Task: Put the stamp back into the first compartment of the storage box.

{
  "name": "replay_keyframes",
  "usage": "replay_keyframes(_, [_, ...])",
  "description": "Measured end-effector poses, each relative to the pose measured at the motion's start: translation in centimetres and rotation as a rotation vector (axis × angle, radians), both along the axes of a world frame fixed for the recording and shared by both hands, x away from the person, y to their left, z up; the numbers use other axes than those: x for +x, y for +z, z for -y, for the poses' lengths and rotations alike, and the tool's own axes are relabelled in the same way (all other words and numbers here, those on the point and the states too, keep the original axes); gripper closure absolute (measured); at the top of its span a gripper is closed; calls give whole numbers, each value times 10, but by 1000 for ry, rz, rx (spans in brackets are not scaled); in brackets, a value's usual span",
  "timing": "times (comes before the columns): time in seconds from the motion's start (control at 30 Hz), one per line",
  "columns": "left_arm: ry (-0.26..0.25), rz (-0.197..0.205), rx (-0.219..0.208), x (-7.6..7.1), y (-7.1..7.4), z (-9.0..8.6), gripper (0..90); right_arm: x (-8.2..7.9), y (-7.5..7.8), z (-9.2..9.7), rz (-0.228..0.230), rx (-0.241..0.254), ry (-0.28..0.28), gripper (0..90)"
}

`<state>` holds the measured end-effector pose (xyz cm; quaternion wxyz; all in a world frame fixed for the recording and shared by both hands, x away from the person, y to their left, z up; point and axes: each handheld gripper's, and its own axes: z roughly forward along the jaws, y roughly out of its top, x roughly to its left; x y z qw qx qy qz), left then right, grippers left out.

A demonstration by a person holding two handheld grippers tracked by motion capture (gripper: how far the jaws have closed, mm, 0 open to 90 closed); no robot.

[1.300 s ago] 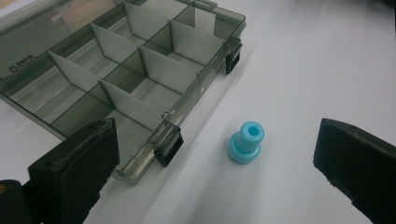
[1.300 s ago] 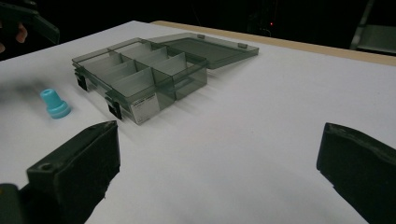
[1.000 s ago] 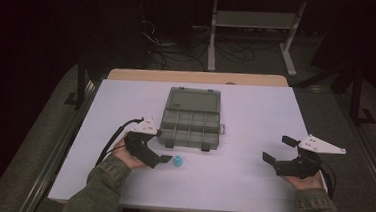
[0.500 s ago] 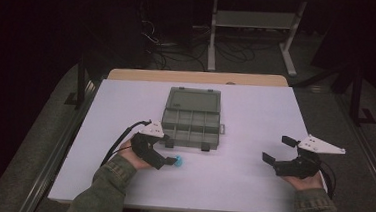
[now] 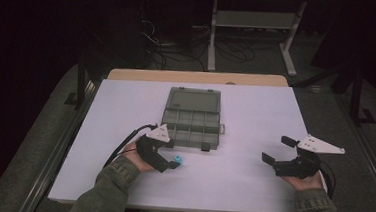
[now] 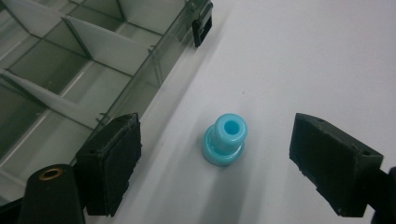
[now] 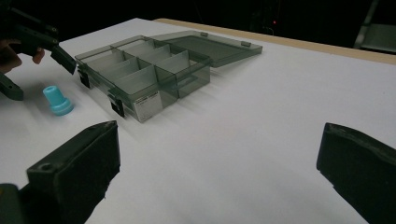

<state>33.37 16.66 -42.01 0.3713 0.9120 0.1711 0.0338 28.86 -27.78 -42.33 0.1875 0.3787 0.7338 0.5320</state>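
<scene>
A white table [image 5: 250,190] stands in a dim room, and a person's two sleeved forearms reach in over its near edge. Toward the near left corner, the left gripper [image 5: 171,157] sits low over the surface with its jaws spread wide apart, gripping nothing. A small blue plug [image 5: 177,160] stands upright on the table between those jaws, touching neither; in the left gripper view the blue plug [image 6: 224,138] shows a round flange at its base and a hole in its top, with a black pad on either side of it and clear white table around it.

Just beyond the plug, about midway along the table, lies a smoky clear plastic box [image 5: 191,124] with its lid folded back flat toward the far edge. Its dividers split it into several compartments, and two dark latches hang on its near wall. I cannot tell from here whether anything lies inside.

Near the right edge, well apart from the box, the right gripper [image 5: 278,151] rests in the person's hand with its jaws also wide open and nothing between them but bare table
</scene>
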Motion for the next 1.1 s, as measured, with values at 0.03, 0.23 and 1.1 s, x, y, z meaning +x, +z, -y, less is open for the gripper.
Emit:
replay_keyframes(0.03, [-2,-6,5,0,-1,1,169,0,0,0,-1,0,0,0])
replay_keyframes(0.23, [-19,-8,-5,-1,-2,3,279,0,0,0,2,-1,3,0])
replay_keyframes(1.1, [-66,-23,-17,0,-4,4,723,-3,3,0,27,-19,-11,0])
